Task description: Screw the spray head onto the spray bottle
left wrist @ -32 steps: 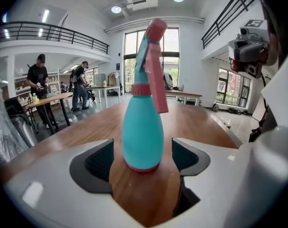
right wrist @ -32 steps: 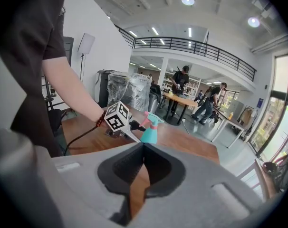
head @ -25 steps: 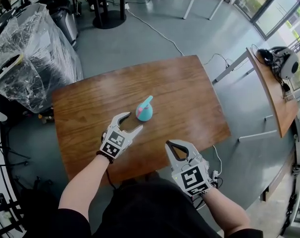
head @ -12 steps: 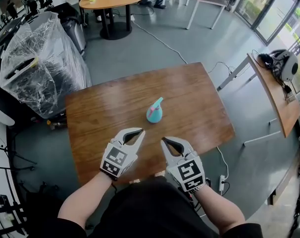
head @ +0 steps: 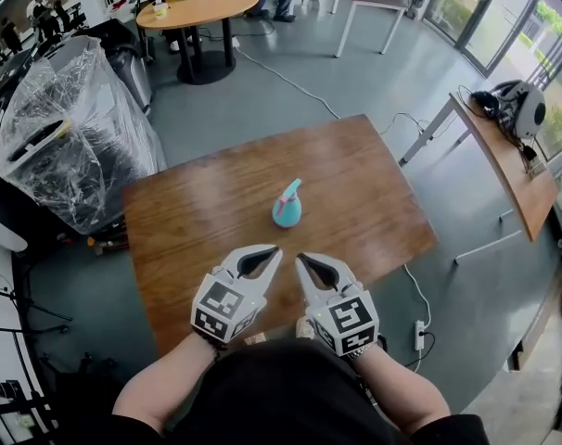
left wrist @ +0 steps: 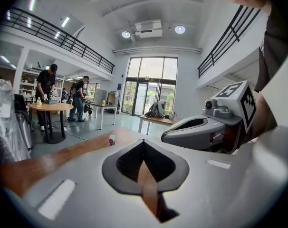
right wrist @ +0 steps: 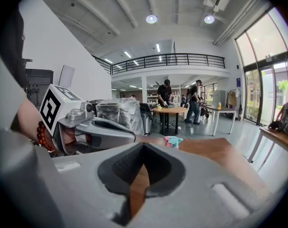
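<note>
Lower centre of the head view: the left gripper [head: 277, 248], jaws closed on nothing, sits just beside the right gripper [head: 300, 258], jaws likewise closed and empty. The spray bottle [head: 287, 207] stands on the wooden table [head: 188, 211] at frame centre, above both jaw tips and apart from them. It has a rounded teal body and a narrow top marked with pink.

spray bottle [left wrist: 111, 140] tiny in left gripper view; details unreadable
</note>
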`<act>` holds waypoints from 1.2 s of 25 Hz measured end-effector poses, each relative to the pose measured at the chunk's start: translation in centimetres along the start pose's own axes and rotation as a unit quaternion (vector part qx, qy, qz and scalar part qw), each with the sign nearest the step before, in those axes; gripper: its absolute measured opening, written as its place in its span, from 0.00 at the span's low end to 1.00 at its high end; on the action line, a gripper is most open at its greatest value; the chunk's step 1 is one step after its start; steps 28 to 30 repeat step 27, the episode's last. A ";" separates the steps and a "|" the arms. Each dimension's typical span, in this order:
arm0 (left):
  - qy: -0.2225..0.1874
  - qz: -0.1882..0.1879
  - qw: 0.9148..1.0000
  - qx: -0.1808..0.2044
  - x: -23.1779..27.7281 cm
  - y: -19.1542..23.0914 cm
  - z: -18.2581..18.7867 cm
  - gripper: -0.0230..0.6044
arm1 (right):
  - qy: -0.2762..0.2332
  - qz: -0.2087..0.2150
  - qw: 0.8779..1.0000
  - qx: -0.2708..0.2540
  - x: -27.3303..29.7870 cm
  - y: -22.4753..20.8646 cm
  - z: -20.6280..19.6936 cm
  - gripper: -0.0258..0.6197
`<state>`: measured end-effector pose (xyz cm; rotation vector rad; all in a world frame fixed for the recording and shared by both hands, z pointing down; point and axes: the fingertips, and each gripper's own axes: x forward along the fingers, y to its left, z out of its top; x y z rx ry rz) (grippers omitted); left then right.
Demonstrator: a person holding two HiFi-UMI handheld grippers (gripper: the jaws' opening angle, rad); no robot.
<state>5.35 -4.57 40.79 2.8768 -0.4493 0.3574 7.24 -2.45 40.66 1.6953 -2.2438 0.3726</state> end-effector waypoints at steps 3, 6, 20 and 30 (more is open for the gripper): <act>-0.001 0.007 1.000 -0.010 0.2 -0.7 0.3 0.05 | -0.004 0.005 1.000 0.005 -0.5 -0.3 -0.1 0.03; -0.004 0.025 1.000 -0.017 0.7 -0.6 0.4 0.05 | -0.011 0.014 1.000 0.003 -0.7 -0.8 0.0 0.03; 0.001 0.067 0.997 -0.026 1.7 -0.8 0.3 0.05 | -0.016 0.050 0.999 -0.008 -0.7 -1.8 0.6 0.03; 0.000 0.072 0.997 -0.027 1.8 -0.8 0.2 0.05 | -0.016 0.053 0.998 -0.008 -1.0 -1.9 0.3 0.03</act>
